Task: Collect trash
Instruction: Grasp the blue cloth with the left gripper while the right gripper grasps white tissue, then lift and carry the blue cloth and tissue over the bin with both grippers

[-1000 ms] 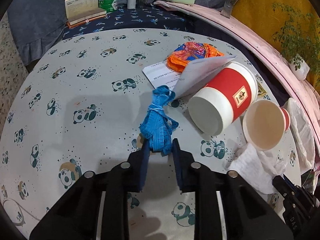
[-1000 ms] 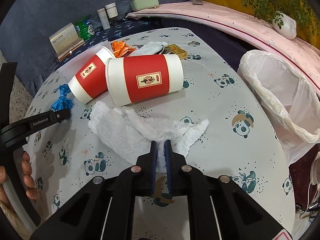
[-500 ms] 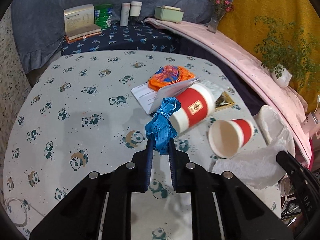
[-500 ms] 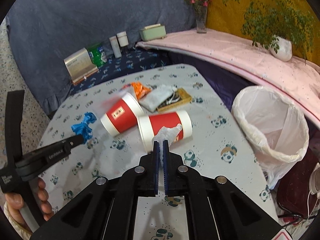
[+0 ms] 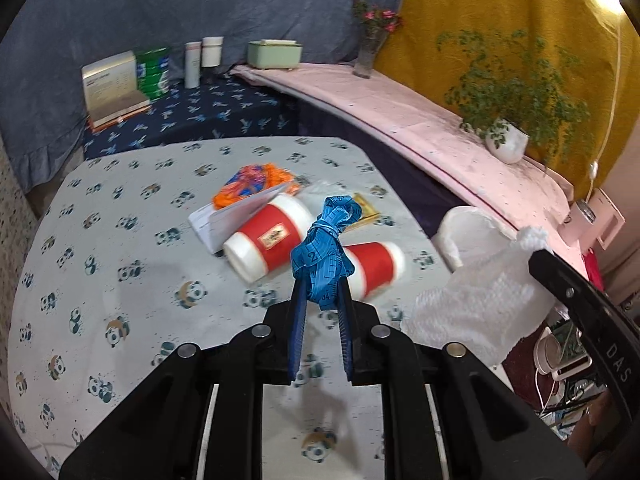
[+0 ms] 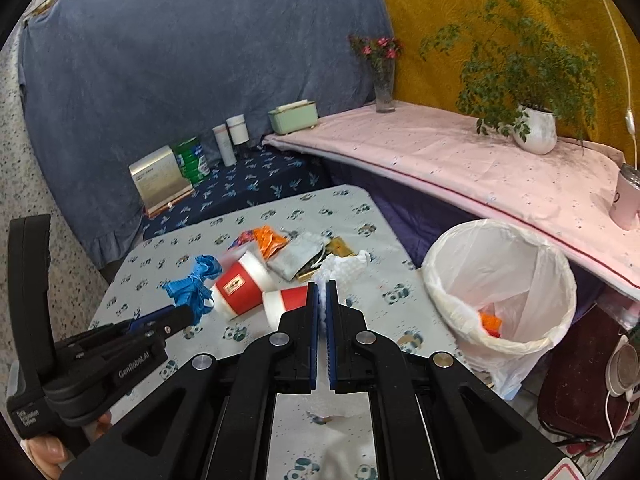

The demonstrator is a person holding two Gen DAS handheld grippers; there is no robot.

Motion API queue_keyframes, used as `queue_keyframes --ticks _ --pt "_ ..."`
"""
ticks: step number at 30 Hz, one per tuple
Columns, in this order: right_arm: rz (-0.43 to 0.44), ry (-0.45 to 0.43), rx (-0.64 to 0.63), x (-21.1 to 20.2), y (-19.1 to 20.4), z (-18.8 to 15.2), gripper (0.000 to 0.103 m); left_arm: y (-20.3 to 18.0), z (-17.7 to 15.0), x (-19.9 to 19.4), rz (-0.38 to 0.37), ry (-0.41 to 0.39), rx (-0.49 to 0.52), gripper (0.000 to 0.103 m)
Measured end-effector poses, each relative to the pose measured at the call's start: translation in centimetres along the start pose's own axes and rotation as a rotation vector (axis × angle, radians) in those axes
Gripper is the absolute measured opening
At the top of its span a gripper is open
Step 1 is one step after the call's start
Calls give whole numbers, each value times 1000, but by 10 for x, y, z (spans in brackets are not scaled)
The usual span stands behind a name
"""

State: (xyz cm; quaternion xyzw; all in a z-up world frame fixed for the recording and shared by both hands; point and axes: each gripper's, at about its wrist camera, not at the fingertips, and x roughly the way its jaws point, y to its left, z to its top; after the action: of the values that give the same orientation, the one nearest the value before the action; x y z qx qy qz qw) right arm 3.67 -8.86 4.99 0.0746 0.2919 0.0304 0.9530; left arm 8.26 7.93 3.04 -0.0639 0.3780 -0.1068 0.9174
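the left gripper (image 5: 321, 300) pinches the blue measuring tape (image 5: 324, 248) clear of the table (image 5: 120, 248); the right gripper (image 6: 322, 292) clamps a white paper towel (image 6: 344, 268); the lined trash bin (image 6: 500, 280) waits at three o'clock, so both loads look bound there.

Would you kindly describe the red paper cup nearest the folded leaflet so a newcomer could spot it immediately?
Start at the panda-print tablecloth, then find the cluster of litter near its far right corner. Two red-and-white paper cups lie on their sides there; the wanted red paper cup is the left one, tucked under the white folded leaflet beside an orange wrapper.
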Motion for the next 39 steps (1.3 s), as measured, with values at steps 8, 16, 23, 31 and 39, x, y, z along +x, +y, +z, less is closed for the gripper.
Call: queue_keyframes --ticks 8,16,23,31,39 --pt "-66 -65 48 -20 -40 19 4 -48 10 -3 -72 -20 71 15" --pt "-113 -76 94 -23 -72 21 4 -78 9 -13 -91 -61 122 15" --pt "-118 -63 91 -21 -74 16 4 -75 11 -28 -37 -114 125 15" --pt "-107 -65 81 -20 -68 17 4 -92 10 -36 -80 -119 169 14" --pt "-127 -73 95 -21 -79 18 4 -108 8 -27 -99 -107 195 14"
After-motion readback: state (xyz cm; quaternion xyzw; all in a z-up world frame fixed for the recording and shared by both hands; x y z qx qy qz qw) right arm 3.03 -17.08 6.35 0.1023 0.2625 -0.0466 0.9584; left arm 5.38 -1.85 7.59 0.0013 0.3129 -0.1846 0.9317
